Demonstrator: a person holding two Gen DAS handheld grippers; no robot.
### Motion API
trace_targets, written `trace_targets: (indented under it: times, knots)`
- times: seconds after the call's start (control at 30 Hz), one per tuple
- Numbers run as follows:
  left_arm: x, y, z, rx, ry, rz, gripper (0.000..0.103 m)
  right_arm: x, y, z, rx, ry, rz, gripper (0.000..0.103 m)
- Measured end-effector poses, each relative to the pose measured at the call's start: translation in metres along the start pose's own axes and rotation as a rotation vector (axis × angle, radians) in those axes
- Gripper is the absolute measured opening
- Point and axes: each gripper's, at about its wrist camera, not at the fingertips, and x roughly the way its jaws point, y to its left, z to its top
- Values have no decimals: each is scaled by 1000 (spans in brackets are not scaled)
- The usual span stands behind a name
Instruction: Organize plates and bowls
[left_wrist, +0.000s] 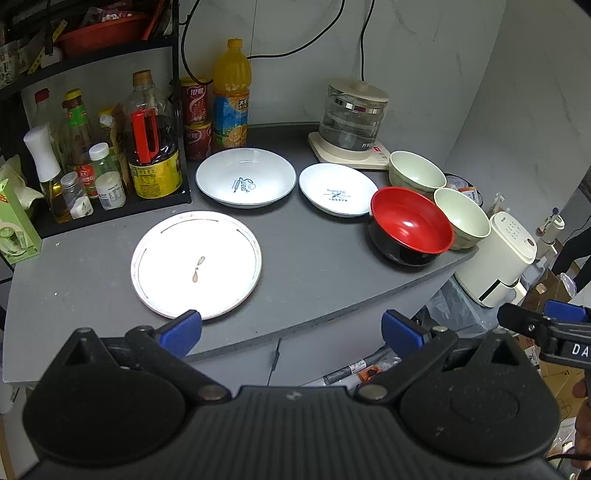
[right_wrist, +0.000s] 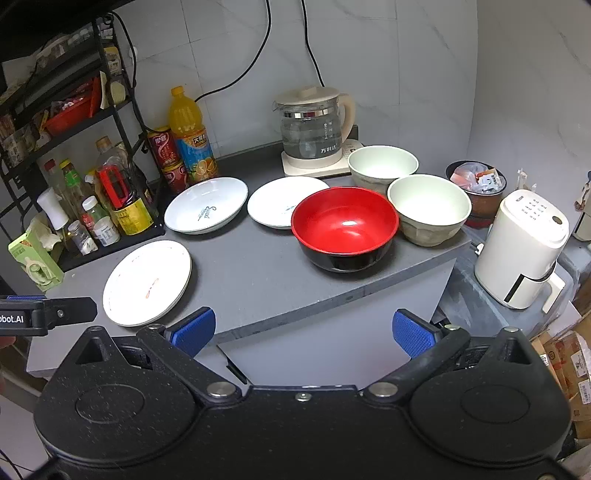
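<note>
A flat white plate (left_wrist: 195, 264) (right_wrist: 147, 282) lies near the grey counter's front edge. Behind it sit a deep white dish with "Sweet" lettering (left_wrist: 245, 176) (right_wrist: 206, 205) and a smaller white dish (left_wrist: 335, 189) (right_wrist: 275, 203). To the right stand a red-and-black bowl (left_wrist: 410, 225) (right_wrist: 345, 227) and two pale green bowls (left_wrist: 417, 171) (left_wrist: 463, 218) (right_wrist: 382, 164) (right_wrist: 428, 208). My left gripper (left_wrist: 291, 330) hangs open in front of the counter edge, its left pad just before the flat plate. My right gripper (right_wrist: 303, 330) is open too, below the counter edge, holding nothing.
A black rack of bottles and jars (left_wrist: 99, 147) (right_wrist: 92, 192) stands at the left. An orange juice bottle (left_wrist: 231, 96), red cans (left_wrist: 194, 101) and a glass kettle (left_wrist: 352, 118) (right_wrist: 312, 129) line the back wall. A white appliance (right_wrist: 524, 251) sits right of the counter (left_wrist: 314, 266).
</note>
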Motion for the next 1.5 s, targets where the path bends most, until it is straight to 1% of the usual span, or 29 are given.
trace_targets:
  times: [0.23,0.43,0.73,0.83,1.0,1.1,1.2,1.37,1.5]
  knots:
    - [21,5,18,-2,29,-2,102,17,3,13,4,9,1,103]
    - [43,9,41,14,47,-14,102,35,4,28,11,29,-27,103]
    - [81,14,71,46,58,-50,102,62,4,47,76,38,-56,103]
    - [95,17,80,61,69,-58,102,71,2,50,108,50,-95,103]
    - [114,19,93,91,80,-113,100,76,-6,53,171,39,-120,103]
    - [121,17,99,101,89,-125,100,83,-12,56,206,51,-148,103]
    - [127,13,105,108,94,-165,100,86,-19,59,247,49,-160,103]
    - [140,-1,117,128,101,-201,100,93,-28,63,263,52,-196,103]
    - [151,-18,125,146,110,-224,100,96,-44,66,296,53,-218,103]
